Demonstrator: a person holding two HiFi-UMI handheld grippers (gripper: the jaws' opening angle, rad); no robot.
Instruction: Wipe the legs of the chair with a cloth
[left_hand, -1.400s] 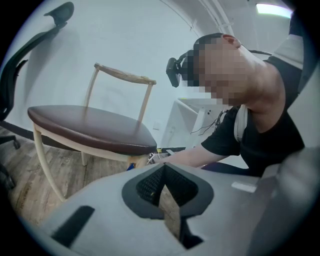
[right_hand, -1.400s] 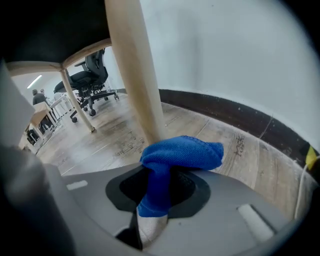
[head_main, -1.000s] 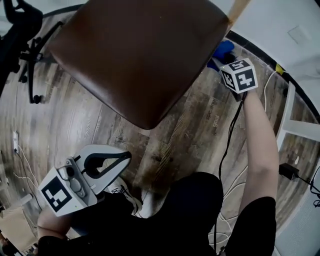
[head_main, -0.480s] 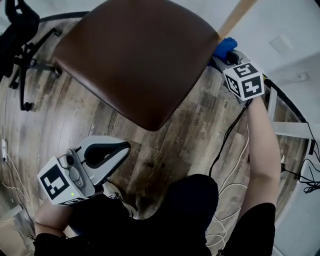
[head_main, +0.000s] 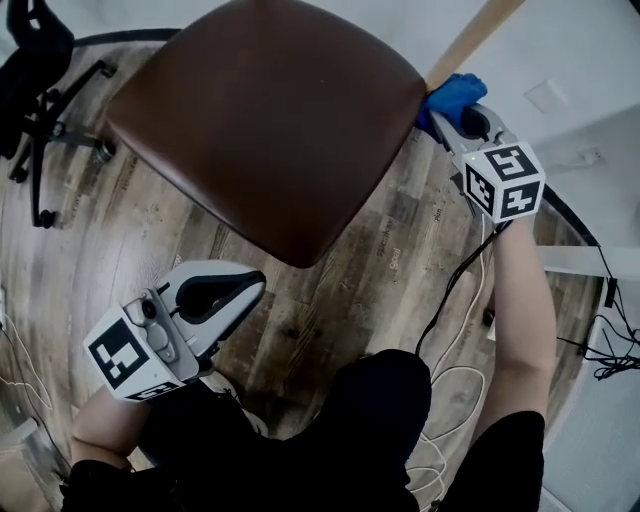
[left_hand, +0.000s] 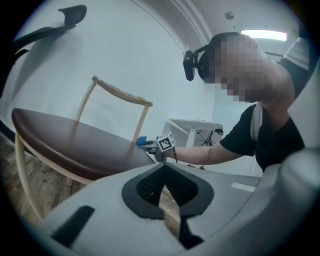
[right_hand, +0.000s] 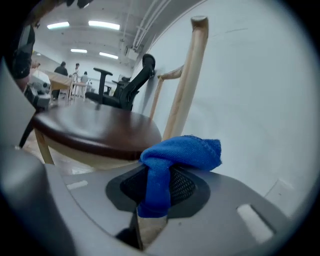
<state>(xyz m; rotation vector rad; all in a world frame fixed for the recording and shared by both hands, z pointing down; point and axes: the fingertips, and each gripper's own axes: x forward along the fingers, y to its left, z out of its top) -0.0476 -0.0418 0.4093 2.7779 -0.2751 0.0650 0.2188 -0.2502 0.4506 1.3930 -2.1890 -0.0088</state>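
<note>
Currently, right gripper (head_main: 443, 118) clamped on blue cloth (right_hand: 184, 152) beside chair post (head_main: 470, 40), upper right; left gripper (left_hand: 165, 190) closed, empty, lower left.

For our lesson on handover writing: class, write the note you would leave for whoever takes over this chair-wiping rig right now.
Right gripper: shut on the blue cloth, up beside the chair's wooden back post at the seat corner. Contact with the wood cannot be confirmed.
Left gripper: shut, empty, held low and clear of the chair.
Done: cloth is gripped. Which legs are already wiped does not show.
Left: run the cloth down every leg, such as the front leg. Treat them all as unwiped.
</note>
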